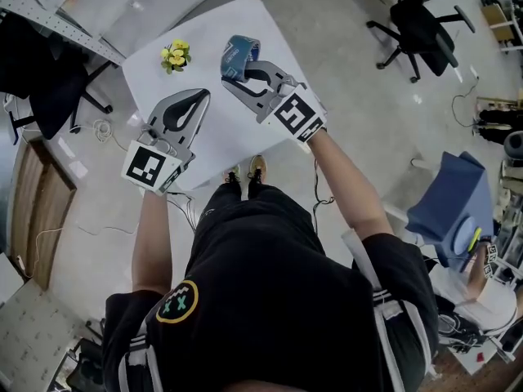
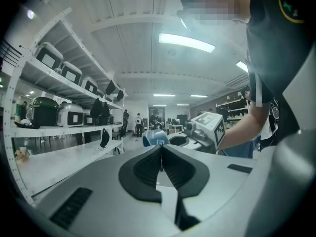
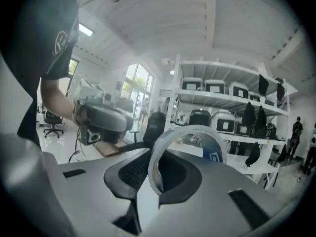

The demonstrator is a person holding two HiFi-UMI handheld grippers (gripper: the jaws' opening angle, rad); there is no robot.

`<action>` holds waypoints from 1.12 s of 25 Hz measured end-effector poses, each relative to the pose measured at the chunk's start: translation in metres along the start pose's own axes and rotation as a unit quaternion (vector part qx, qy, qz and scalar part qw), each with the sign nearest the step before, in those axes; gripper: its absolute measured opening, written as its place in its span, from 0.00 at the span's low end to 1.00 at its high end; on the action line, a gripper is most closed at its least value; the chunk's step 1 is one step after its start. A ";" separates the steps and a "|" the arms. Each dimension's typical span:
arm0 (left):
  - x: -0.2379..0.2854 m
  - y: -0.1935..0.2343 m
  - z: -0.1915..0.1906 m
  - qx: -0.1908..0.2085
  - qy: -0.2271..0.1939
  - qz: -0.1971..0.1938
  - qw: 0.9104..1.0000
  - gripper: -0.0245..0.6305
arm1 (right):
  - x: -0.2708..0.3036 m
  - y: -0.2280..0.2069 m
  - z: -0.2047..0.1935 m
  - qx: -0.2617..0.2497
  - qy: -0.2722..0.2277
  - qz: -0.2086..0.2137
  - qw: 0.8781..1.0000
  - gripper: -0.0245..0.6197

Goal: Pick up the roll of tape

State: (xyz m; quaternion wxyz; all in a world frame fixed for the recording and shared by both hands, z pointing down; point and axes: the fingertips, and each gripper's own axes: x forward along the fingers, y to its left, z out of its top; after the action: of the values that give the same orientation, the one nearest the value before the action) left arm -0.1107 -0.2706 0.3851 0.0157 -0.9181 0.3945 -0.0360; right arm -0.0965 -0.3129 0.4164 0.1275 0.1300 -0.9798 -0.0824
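Observation:
A roll of clear tape with a blue core (image 1: 241, 51) is lifted off the white table (image 1: 231, 131), and my right gripper (image 1: 237, 73) is shut on its rim. In the right gripper view the tape (image 3: 190, 130) stands as an upright ring pinched between the dark pads of the right gripper (image 3: 156, 158). My left gripper (image 1: 198, 96) hovers to the left over the table, jaws shut and holding nothing. The left gripper view shows the left gripper (image 2: 161, 153) with its pads pressed together, and beyond them the tape (image 2: 155, 137) in the right gripper (image 2: 174, 141).
A small bunch of yellow flowers (image 1: 175, 55) lies on the table's far left part. A black office chair (image 1: 420, 21) stands on the floor to the right, and a blue object (image 1: 454, 204) sits lower right. Metal shelving (image 2: 59, 98) with cases lines the wall.

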 end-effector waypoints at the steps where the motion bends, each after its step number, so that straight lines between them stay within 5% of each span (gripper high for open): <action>1: 0.000 0.000 0.002 0.001 -0.001 0.000 1.000 0.07 | -0.007 -0.001 0.011 -0.004 -0.014 -0.005 1.000 0.15; 7: 0.009 -0.007 0.014 0.006 -0.010 -0.008 1.000 0.07 | -0.056 -0.006 0.055 -0.009 -0.090 -0.038 0.995 0.15; 28: 0.014 -0.024 0.026 0.013 -0.018 -0.024 0.999 0.07 | -0.074 0.014 0.049 0.009 -0.084 -0.048 0.995 0.14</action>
State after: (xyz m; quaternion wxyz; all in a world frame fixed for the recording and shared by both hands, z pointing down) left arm -0.0818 -0.2638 0.3610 0.0334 -0.9276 0.3712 -0.0253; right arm -0.0443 -0.2728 0.3551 0.0391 0.1710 -0.9803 -0.0905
